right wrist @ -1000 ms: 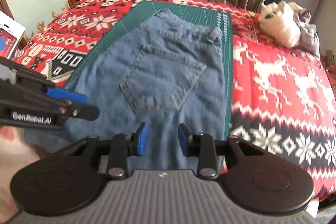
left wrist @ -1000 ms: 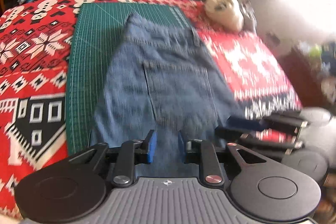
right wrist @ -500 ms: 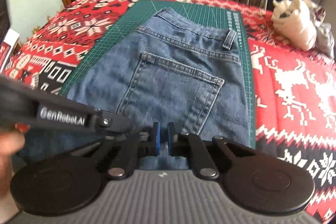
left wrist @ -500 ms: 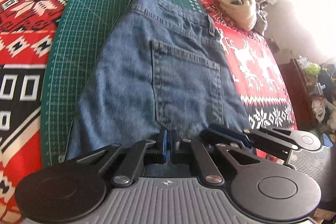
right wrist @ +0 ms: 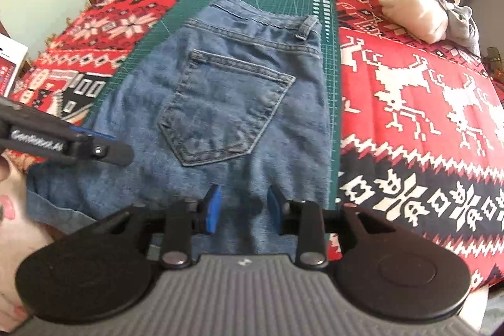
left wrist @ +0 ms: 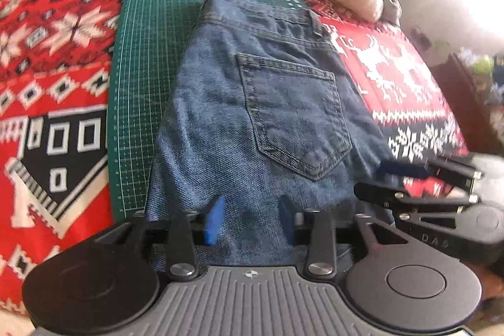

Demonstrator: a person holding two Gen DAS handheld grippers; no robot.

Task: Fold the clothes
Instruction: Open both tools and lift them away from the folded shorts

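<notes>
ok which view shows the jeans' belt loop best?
Right wrist view: the belt loop stands out sharp and well lit on the waistband of the jeans, which lie on the green cutting mat. The left wrist view shows the loop dark, blurred and seen nearly edge on.

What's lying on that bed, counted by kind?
Jeans: 1
Green cutting mat: 1
Red patterned blanket: 1
Cream cloth bundle: 1
Grey garment beside the bundle: 1
Total: 5
</notes>
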